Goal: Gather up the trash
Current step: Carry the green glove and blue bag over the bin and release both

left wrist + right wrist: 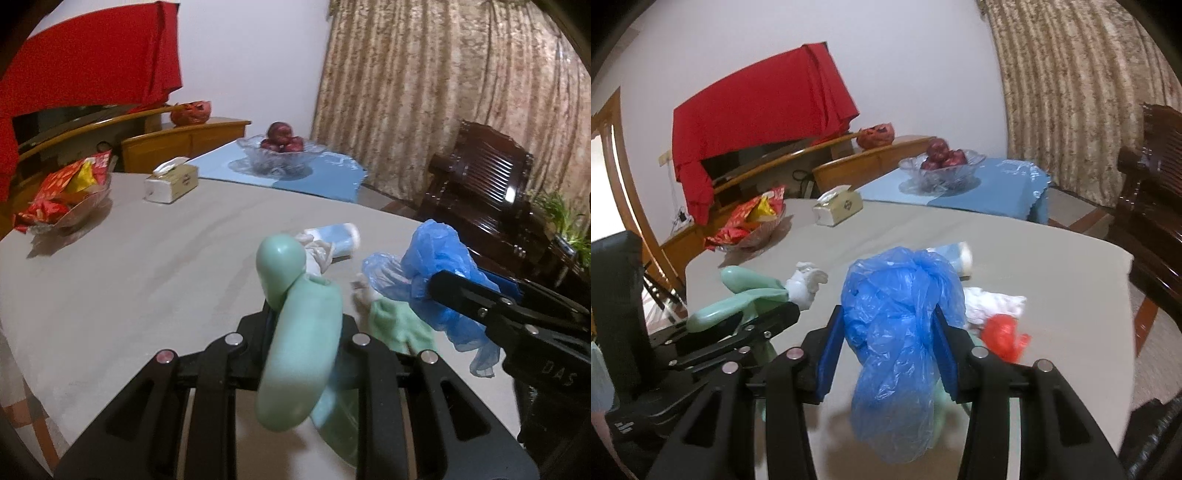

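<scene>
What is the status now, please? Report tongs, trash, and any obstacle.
Left tongs shut on green tool. Right tongs shut on blue bag. White paper, red scrap, cup on table. Nothing in the way.

Dim indoor light, soft blur, fisheye-bent edges.

Right gripper body reads, seemingly, "DAS" (faint, embossed).

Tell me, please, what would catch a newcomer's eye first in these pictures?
Probably the crumpled blue plastic bag, clamped in the right gripper low over the grey table. Next, the mint-green tongs in the left gripper, pinching a white wad. Behind, a big red cloth drapes over the sideboard.
</scene>
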A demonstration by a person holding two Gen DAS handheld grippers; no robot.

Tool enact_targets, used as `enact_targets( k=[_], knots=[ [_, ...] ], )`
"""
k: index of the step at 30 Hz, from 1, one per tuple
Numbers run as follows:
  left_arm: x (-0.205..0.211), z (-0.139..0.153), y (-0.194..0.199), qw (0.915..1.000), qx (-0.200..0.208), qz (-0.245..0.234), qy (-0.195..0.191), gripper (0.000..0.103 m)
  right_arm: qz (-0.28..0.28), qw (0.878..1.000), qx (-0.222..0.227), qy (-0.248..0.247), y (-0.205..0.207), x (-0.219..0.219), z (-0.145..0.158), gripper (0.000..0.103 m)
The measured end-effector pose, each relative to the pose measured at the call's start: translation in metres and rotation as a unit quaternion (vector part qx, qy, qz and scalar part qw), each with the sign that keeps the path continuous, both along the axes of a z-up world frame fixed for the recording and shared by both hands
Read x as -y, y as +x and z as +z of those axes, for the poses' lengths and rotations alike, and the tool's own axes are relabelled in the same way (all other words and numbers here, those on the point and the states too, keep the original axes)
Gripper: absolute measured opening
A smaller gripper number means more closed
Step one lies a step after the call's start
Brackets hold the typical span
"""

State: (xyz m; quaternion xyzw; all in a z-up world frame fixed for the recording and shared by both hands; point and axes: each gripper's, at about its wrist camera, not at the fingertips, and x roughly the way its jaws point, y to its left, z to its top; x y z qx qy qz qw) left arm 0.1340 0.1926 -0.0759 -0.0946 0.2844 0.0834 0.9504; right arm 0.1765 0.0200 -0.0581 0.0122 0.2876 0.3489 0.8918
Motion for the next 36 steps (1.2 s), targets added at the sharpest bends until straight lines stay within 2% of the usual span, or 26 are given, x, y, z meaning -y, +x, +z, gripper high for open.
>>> enact_targets(
  k=[10,20,26,36],
  knots=[
    [0.058,0.017,-0.002,0.998,0.018,-0.06,-0.006,0.021,-0.065,0.998,0.026,-0.002,-0.027,0.076,0.023,0.045],
    [0.134,0.025,0.001,0.9902,0.029,-0.136,-0.011,0.021,-0.128,0.991,0.027,-0.01,-0.049,0.141,0.024,0.045],
    [0.181,0.026,0.003,0.9824,0.03,-0.184,-0.017,0.021,-0.175,0.984,0.031,-0.015,-0.068,0.191,0.026,0.045],
    [0.265,0.021,0.001,0.962,0.034,-0.27,-0.019,0.021,-0.266,0.963,0.026,-0.032,-0.102,0.275,0.019,0.045]
  ],
)
